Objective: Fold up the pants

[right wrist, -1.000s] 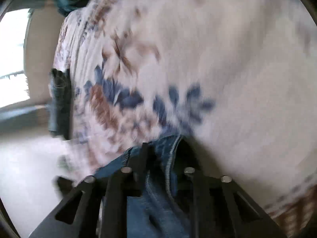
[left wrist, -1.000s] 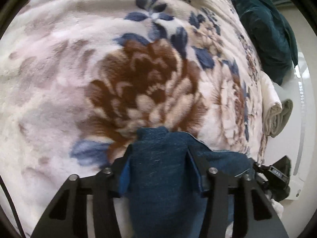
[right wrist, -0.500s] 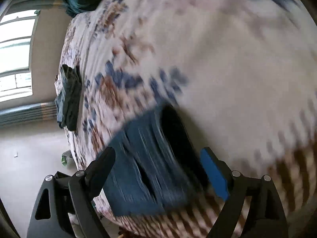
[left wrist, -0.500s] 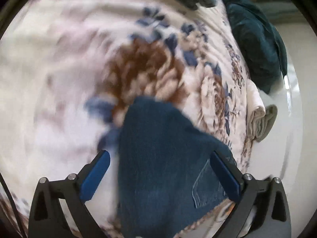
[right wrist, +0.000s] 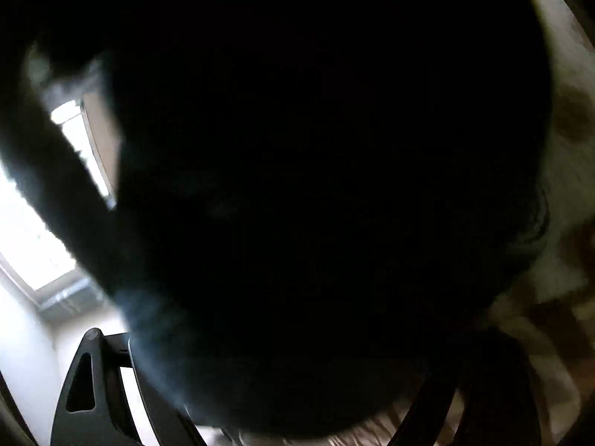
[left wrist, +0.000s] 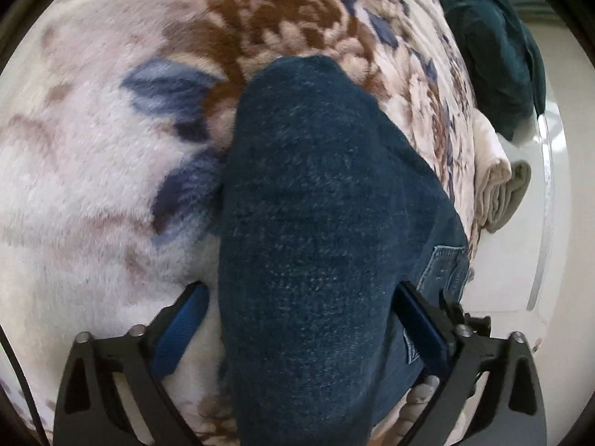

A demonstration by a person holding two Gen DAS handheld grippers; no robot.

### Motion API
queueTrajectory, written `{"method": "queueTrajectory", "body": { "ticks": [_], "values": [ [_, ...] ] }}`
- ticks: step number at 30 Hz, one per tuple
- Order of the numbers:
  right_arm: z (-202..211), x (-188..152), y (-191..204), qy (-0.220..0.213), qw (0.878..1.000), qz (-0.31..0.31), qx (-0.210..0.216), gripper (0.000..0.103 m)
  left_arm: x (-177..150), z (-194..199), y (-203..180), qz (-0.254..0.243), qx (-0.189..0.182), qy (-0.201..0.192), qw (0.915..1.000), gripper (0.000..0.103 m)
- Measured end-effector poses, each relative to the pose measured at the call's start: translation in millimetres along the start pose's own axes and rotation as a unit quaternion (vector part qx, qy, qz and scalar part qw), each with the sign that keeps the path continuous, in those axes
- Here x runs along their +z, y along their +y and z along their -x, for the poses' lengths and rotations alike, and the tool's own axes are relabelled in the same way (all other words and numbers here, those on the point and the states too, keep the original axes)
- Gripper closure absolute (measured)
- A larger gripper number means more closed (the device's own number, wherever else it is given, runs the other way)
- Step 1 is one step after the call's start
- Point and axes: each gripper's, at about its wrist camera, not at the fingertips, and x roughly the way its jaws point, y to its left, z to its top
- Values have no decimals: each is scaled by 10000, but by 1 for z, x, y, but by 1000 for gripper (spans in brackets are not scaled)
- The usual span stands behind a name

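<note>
Folded dark blue jeans (left wrist: 316,204) lie on a floral fleece blanket (left wrist: 93,167), with a back pocket (left wrist: 446,264) showing at their right edge. My left gripper (left wrist: 299,293) straddles the near end of the jeans. Its jaws are closing; the left pad (left wrist: 182,330) stands clear of the cloth and the right pad lies against it. In the right wrist view the jeans (right wrist: 316,167) fill nearly the whole picture as a dark mass close to the lens. My right gripper (right wrist: 297,371) has its fingers (right wrist: 93,390) spread wide around that mass, with the tips hidden.
A dark teal cloth (left wrist: 494,44) lies at the blanket's far right. Rolled beige towels (left wrist: 494,182) sit at the right edge, where the bed drops to a white floor (left wrist: 520,260). A bright window (right wrist: 33,245) shows left of the right gripper.
Both grippers let go of the jeans and opened wide. The left one drew back as the jeans settled flat. The right one pushed forward until the jeans blacked out its view.
</note>
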Motion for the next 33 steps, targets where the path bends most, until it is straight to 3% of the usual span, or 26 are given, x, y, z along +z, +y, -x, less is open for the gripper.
{"method": "queueTrajectory", "body": {
  "ticks": [1, 2, 4, 7, 12, 18, 24, 28, 33],
  "values": [
    [0, -2, 0, -73, 10000, -1, -31, 20, -1, 3, -6, -161, -84, -91, 9998, 43],
    [1, -6, 3, -147, 9997, 58, -203, 27, -1, 4, -10, -262, 5, -104, 9996, 45],
    [7, -14, 12, -223, 9985, 283, -416, 43, -5, 9, -21, -442, 81, -170, 9988, 59],
    [15, -25, 26, -304, 9971, 470, -519, 53, -12, 22, -34, -546, 125, -263, 9981, 65],
    [25, -42, 75, -360, 9943, 908, -425, 56, -15, 60, -61, -683, -6, -486, 9965, 69],
    [16, -52, 159, -373, 9883, 1465, -214, 57, 18, 123, -89, -794, -283, -810, 9931, 69],
    [-41, -57, 268, -524, 9805, 1892, 43, 57, 113, 189, -104, -973, -538, -1094, 9878, 69],
    [-111, -61, 339, -698, 9764, 2025, 270, 57, 209, 235, -101, -1135, -561, -1230, 9843, 69],
    [-232, -45, 411, -757, 9738, 2040, 656, 57, 323, 262, -87, -1342, -411, -1320, 9813, 69]
  ]
}}
